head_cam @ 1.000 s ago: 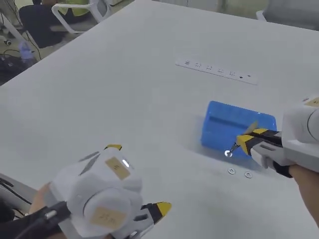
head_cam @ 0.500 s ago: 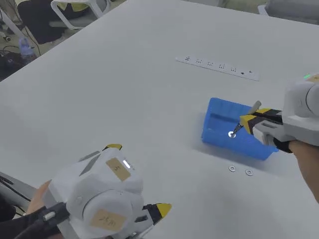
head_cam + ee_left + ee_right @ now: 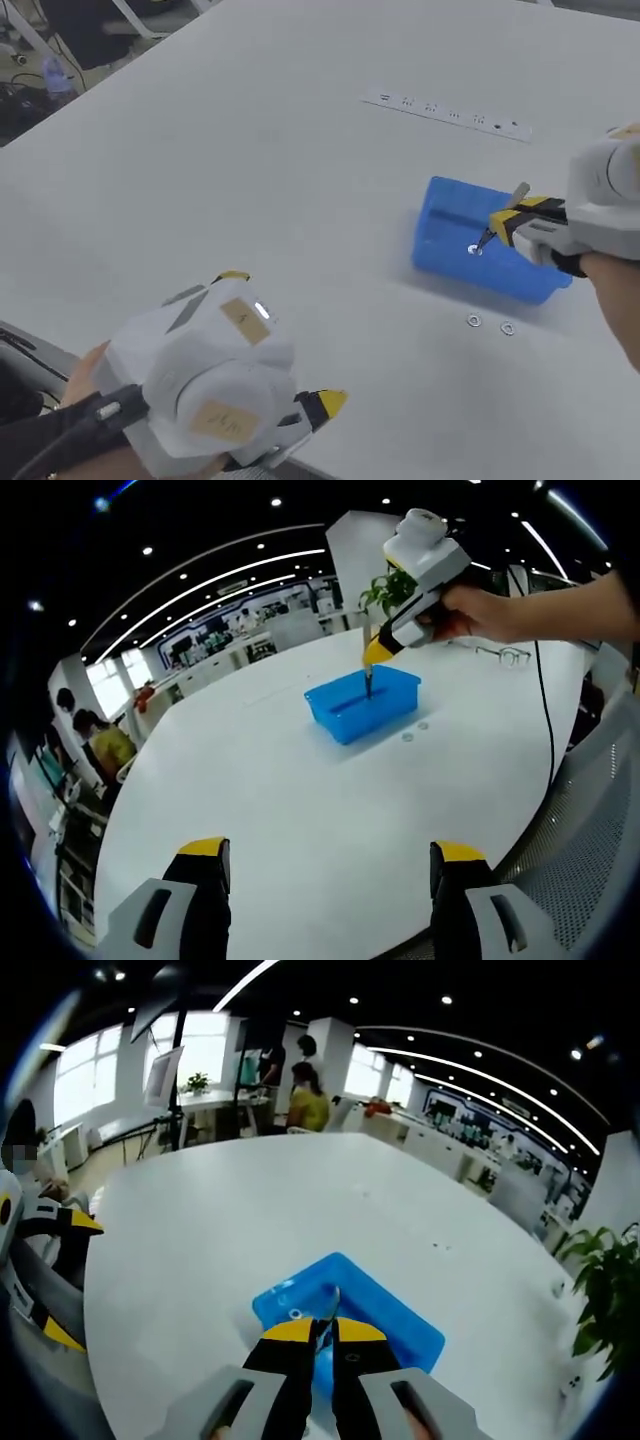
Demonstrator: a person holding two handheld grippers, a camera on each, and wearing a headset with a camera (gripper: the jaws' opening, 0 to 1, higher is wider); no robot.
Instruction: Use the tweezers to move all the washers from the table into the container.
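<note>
Steel-grey washer (image 3: 474, 250) pinched at the tip of the tweezers (image 3: 487, 238), now hanging over the inside of the blue container (image 3: 440, 255), centre right of the head view. Sat lower a second ago, at the container's near edge just above the bench (image 3: 250, 150); since lifted up and inward. Reads as pick-up done, carry nearly done, drop not yet made. Clenched on the tweezers: right claw (image 3: 508, 222), squeezing them shut on the washer. Released and grasping nothing: left claw (image 3: 330, 880), jaws well apart, parked at bottom left of the head view, well apart from the work. Counted: one container, one pair of tweezers, two claws, one washer in the tweezers, two more on the bench just below the container, left bench washer (image 3: 474, 320) and right bench washer (image 3: 507, 327), near each other. Also one small ring (image 3: 295, 1313) on the blue floor in the right gripper view; cannot tell whether carried or already dropped. One power strip (image 3: 447, 113) at upper right. Probably two more trips needed after this drop.
</note>
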